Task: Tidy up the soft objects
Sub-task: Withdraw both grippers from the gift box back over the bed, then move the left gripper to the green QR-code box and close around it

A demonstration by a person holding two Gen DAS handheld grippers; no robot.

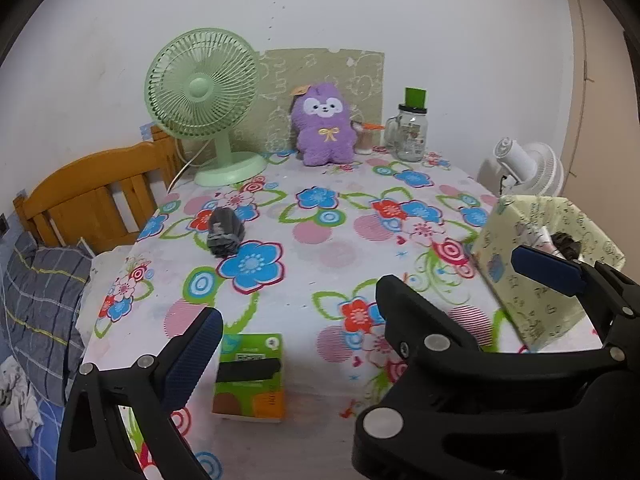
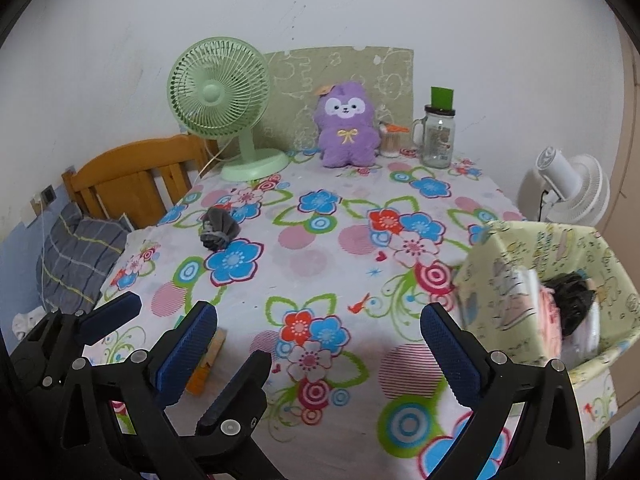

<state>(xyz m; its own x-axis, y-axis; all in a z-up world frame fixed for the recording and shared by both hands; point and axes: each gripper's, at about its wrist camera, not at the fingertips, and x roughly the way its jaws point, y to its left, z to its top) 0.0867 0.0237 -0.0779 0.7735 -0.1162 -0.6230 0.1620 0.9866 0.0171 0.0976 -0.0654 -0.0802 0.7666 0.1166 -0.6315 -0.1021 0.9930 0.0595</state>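
A crumpled dark grey cloth bundle [image 2: 218, 229], perhaps socks, lies on the tablecloth [image 2: 320, 256]; both claws gape.

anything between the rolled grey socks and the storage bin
Nothing: between the grey socks and the storage bin lies only bare flowered tablecloth, clearest in the right wrist view.

We see both fisheye views evenly lit by soft, dim indoor light, with faint shadows, no glare, strongly curved black-vignetted edges, and slight blur on near objects.
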